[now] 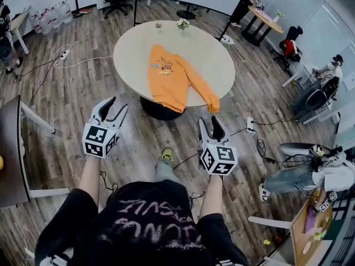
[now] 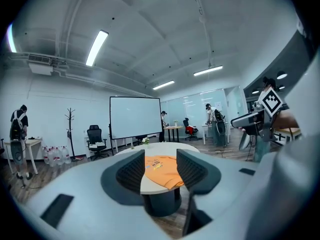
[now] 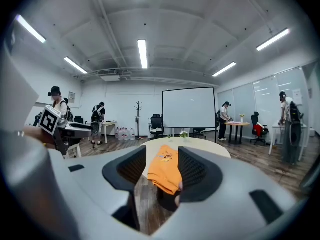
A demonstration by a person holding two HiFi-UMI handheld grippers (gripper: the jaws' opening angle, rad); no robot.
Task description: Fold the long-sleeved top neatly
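Note:
An orange long-sleeved top [image 1: 172, 76] lies spread on a round beige table [image 1: 133, 54], chest print up. Its hem hangs over the near edge and one sleeve [image 1: 206, 96] trails to the right. My two grippers hang in the air well short of the table, above the wooden floor. The left gripper [image 1: 117, 105] is open with nothing between its fingers. The right gripper [image 1: 209, 122] is open and empty too. In the left gripper view the top [image 2: 162, 168] shows far off between the open jaws [image 2: 160, 159]. The right gripper view frames the top [image 3: 165, 173] likewise [image 3: 162, 158].
A small flower vase [image 1: 182, 24] stands at the table's far edge. The table's dark pedestal [image 1: 158, 111] is under the near edge. Cables and a power strip [image 1: 64, 55] lie on the floor at left, a desk [image 1: 11, 159] at my near left. People sit at right [image 1: 310, 173].

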